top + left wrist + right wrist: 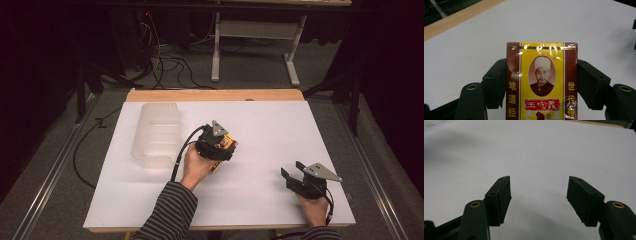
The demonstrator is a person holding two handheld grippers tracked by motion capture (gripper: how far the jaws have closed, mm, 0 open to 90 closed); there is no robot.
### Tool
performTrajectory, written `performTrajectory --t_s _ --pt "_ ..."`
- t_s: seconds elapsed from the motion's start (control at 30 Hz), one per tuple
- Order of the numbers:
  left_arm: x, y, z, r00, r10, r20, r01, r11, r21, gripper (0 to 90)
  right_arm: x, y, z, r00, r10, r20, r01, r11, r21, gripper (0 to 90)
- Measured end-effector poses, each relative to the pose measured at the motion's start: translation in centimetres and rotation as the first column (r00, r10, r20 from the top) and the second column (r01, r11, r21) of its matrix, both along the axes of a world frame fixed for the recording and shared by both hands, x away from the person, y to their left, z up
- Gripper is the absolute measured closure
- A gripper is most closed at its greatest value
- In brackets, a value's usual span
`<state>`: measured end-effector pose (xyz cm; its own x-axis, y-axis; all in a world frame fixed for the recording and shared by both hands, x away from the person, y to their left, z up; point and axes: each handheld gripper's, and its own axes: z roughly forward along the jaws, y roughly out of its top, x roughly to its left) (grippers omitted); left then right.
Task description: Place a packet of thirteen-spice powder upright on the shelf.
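Observation:
A yellow and dark-red box wrapped in clear film, with a portrait and Chinese characters on its face, sits between the two jaws of my left gripper, which press on its two sides. In the high view that left gripper is near the middle of the white table, and a corner of the box shows at its right. My right gripper rests near the table's front right, jaws apart. In the right gripper view my right gripper stands open over bare white surface.
A clear ribbed plastic container stands at the left of the white table top. The table's wooden far edge borders the white sheet. Cables and a table frame lie on the floor beyond.

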<state>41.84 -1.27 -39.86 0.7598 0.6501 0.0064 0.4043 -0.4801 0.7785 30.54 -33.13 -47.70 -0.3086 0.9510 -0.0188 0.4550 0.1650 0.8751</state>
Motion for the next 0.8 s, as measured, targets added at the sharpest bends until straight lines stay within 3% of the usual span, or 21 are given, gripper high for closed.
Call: performTrajectory --t_s 0.23,0.8 --pt "-0.1 1.0 0.7 0.9995 0.027 0.017 -0.026 0.9990 -0.036 33.0 0.0 0.0 0.0 1.0000 -0.003 -0.003 0.003 1.000 -0.001 36.4" --pt "-0.3 2.8 2.1 0.9975 0.059 0.039 -0.056 0.9956 -0.075 33.0 0.0 -0.2 0.0 1.0000 -0.001 0.002 0.001 1.000 0.014 36.3"
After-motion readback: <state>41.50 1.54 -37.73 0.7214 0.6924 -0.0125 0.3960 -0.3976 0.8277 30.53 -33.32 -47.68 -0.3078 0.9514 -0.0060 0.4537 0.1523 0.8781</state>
